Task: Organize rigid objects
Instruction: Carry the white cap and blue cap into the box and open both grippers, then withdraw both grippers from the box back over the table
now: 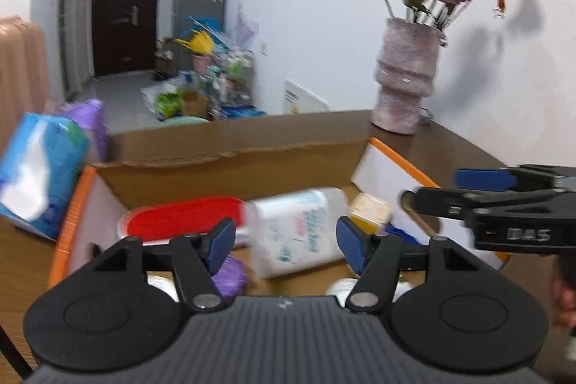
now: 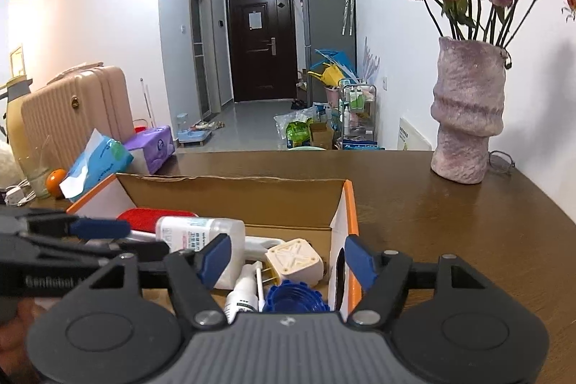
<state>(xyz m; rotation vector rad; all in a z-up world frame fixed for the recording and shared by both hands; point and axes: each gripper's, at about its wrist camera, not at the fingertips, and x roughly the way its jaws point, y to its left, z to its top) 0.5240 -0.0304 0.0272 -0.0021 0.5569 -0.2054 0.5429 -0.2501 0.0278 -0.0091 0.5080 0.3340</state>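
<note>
We hold both grippers over the open brown cardboard box with orange-edged flaps [image 2: 230, 200], which sits on the dark wooden table [image 2: 450, 222] toward its left edge. The left gripper [image 1: 284, 242] has its blue pads spread wide and grips nothing; the right gripper [image 2: 284, 258] is equally wide and empty.

The rigid things already lie in the box: a white plastic bottle with blue print [image 1: 298, 229] on its side, a red-topped flat container [image 1: 183, 216] against the far wall, a cream square plug adapter [image 2: 293, 261], a blue ridged cap [image 2: 293, 299] and a small white spray bottle [image 2: 243, 294] near the right wall.

We judge the risks to be these: the two grippers hang close together over the box, so one could knock the other. A careless reach could catch the right flap, dragging the box toward the textured pink ceramic vase of dried roses [image 2: 468, 110] at the table's far right corner. The round bottle could roll if pinched off-centre.
</note>
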